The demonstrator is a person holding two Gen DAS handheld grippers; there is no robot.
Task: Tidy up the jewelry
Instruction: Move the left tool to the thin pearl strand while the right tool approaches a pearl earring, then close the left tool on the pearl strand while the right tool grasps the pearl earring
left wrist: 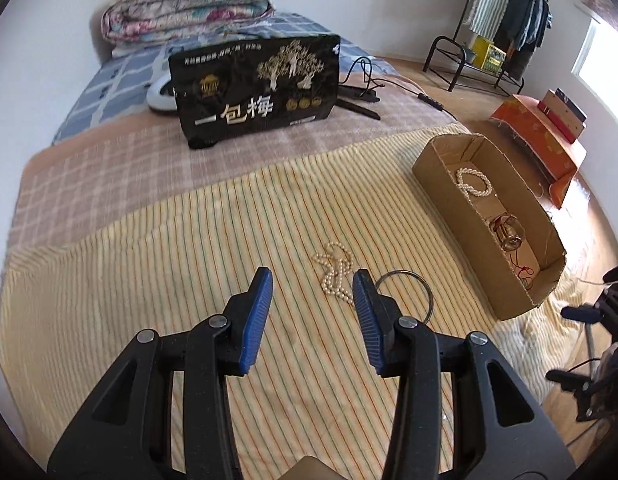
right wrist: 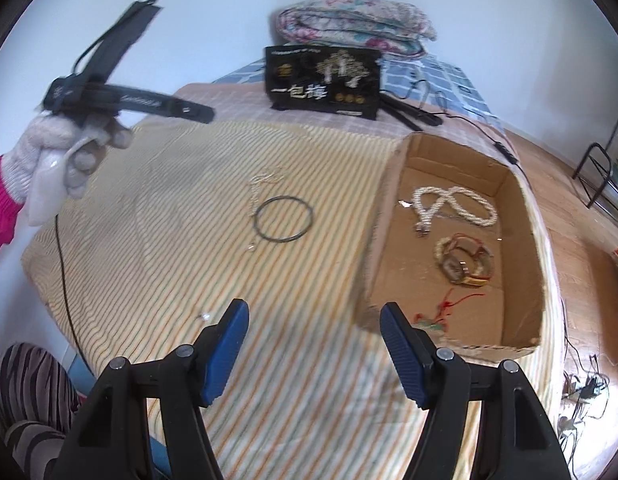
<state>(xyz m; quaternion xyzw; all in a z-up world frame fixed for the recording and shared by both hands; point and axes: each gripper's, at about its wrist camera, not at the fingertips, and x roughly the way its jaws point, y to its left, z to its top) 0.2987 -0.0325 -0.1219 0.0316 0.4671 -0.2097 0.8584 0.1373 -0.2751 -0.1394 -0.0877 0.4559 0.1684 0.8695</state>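
A thin pearl necklace [left wrist: 336, 272] lies on the striped yellow blanket, next to a dark metal ring bangle [left wrist: 405, 292]; both also show in the right wrist view, necklace [right wrist: 265, 184] and bangle [right wrist: 284, 220]. My left gripper [left wrist: 313, 300] is open and empty, just short of the necklace. An open cardboard box [right wrist: 393, 184] holds a pearl bracelet [right wrist: 455, 208], a watch-like bracelet [right wrist: 463, 260] and a red cord [right wrist: 449, 304]. My right gripper [right wrist: 313, 332] is open and empty near the box's front left corner. The left gripper is held high at the left in the right wrist view [right wrist: 121, 92].
A black snack bag [left wrist: 257, 88] stands behind on the bed, with folded quilts [left wrist: 189, 4], a cable and a black tool beyond. A small pale object [right wrist: 205, 316] lies on the blanket. A clothes rack [left wrist: 505, 20] and an orange box [left wrist: 541, 136] are on the floor at right.
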